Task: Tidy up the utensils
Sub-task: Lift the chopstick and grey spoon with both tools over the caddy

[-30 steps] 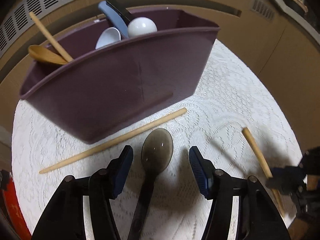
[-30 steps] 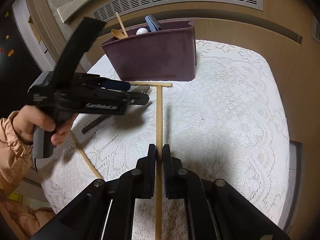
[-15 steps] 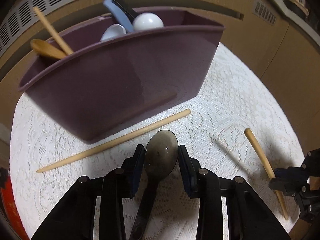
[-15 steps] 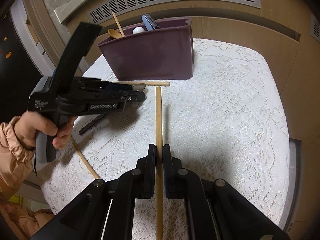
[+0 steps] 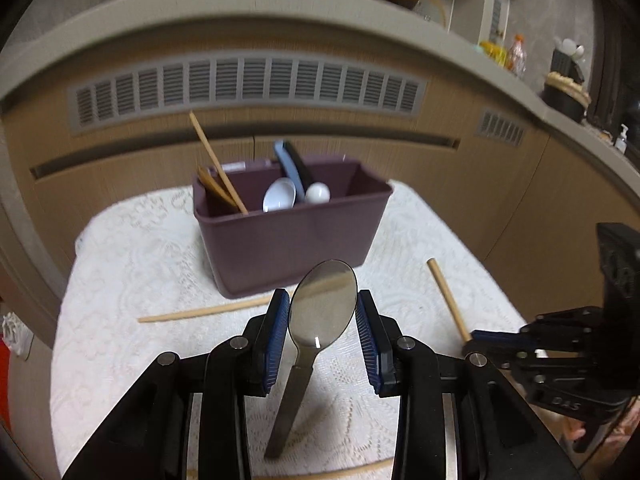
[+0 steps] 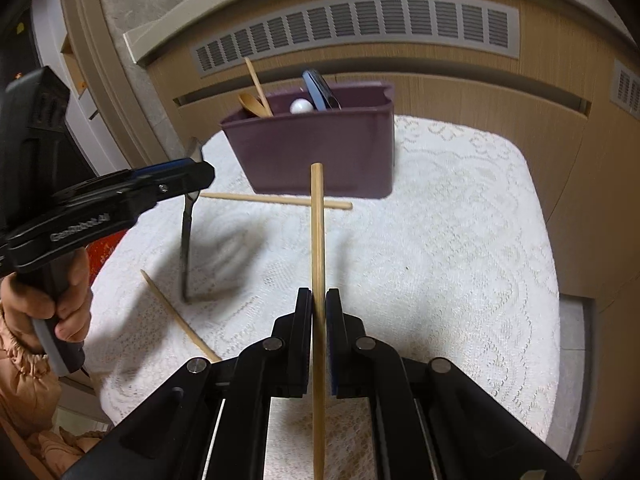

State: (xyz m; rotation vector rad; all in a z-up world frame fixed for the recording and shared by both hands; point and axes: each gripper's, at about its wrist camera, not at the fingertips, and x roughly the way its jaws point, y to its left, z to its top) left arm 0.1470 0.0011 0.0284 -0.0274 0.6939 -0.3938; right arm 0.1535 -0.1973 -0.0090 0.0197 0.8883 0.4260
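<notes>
My left gripper (image 5: pixel 322 298) is shut on the bowl of a dark translucent spoon (image 5: pixel 316 320), held up above the cloth with the handle (image 6: pixel 186 248) hanging down. The purple bin (image 5: pixel 292 240) stands ahead of it, holding a wooden spoon, a chopstick, white spoons and a blue-and-black handle. My right gripper (image 6: pixel 319 296) is shut on a wooden chopstick (image 6: pixel 318 220) whose far end points at the bin (image 6: pixel 320 152), raised off the cloth. A second chopstick (image 6: pixel 276 200) lies in front of the bin, and a third (image 6: pixel 180 320) lies near the left edge.
The white lace cloth (image 6: pixel 440 260) covers a small table that ends at a wooden cabinet with a vent grille (image 5: pixel 248 84). A person's hand in a peach sleeve (image 6: pixel 60 304) holds the left gripper. A red object (image 6: pixel 104 252) sits below the table's left edge.
The left gripper's jaws closed on the spoon's bowl, then lifted it up and back from the bin. The right gripper rose slightly with its chopstick.
</notes>
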